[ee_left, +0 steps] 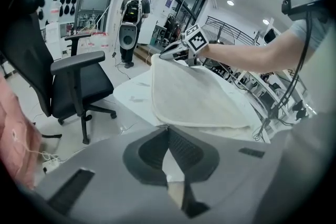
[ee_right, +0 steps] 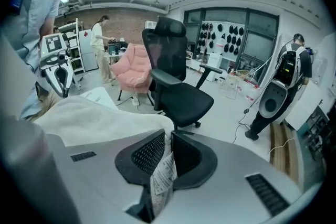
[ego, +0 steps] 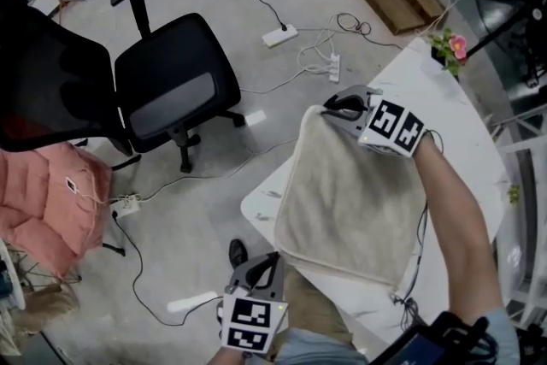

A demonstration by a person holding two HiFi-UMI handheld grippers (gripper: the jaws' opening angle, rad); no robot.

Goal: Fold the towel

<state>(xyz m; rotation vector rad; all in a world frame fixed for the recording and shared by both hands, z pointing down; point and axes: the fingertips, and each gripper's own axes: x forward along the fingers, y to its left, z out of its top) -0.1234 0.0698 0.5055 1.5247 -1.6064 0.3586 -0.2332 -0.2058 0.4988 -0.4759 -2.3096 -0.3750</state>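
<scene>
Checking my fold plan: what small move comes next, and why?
Probably lift both corners and carry them to the opposite edge. The right claw pinches the towel at its labelled corner, the left claw its near corner; the rest lies flat.

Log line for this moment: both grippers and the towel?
left gripper: shut on near corner of towel | right gripper: shut on far corner, care label between jaws | towel: spread on table

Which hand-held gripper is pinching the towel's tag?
The right hand-held gripper, at the far corner of the towel: a printed tag sits between its jaws. The left hand-held gripper pinches plain cloth.
</scene>
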